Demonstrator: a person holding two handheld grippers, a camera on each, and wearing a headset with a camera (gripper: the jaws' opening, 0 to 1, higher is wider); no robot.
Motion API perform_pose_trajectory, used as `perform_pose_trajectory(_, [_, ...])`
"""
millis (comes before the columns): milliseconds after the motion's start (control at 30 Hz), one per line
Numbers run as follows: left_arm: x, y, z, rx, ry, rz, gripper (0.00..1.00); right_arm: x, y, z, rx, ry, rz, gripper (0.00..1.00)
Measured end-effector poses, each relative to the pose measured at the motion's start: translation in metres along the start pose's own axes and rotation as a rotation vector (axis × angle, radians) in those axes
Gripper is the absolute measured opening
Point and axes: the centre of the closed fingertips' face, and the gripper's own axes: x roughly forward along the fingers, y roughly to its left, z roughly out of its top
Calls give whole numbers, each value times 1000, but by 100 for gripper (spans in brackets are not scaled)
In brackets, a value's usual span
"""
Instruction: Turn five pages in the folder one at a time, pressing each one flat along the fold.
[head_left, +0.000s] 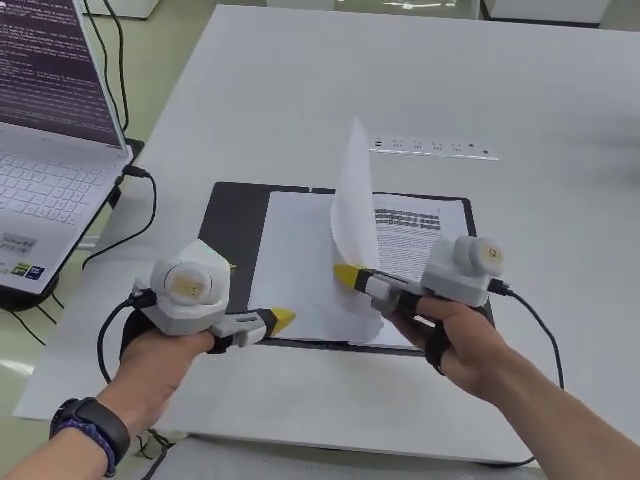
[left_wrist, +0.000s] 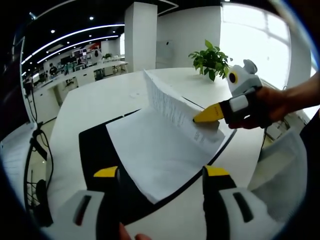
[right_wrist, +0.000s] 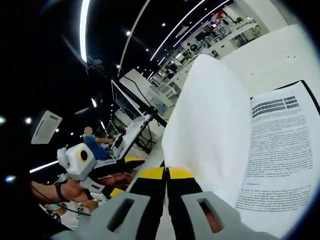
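In the head view the black folder (head_left: 232, 225) lies open on the white table (head_left: 400, 80). There is bare tabletop beyond it and to its right, and a laptop (head_left: 50, 120) sits at the far left. The right gripper (head_left: 347, 275) holds a lifted page (head_left: 352, 190) by its near edge.

In the left gripper view the left gripper (left_wrist: 161, 172), jaws spread, hovers at the folder's near edge.

In the right gripper view the jaws are pressed together on the page, and a printed sheet (right_wrist: 280, 145) lies flat to the right.

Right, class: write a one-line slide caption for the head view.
Right gripper holds a page upright over the open folder while left gripper hovers open.
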Motion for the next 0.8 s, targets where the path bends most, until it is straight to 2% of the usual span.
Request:
perform_pose_trajectory(167, [-5, 0, -3, -8, -2, 4, 66, 11, 4, -3, 4, 16, 10, 0])
perform_pose_trajectory(567, [-19, 12, -13, -24, 3, 20, 67, 37, 8, -17, 21, 83, 30, 0])
perform_pose_trajectory(800, [-25, 14, -18, -32, 6, 24, 67, 55, 12, -27, 36, 115, 45, 0])
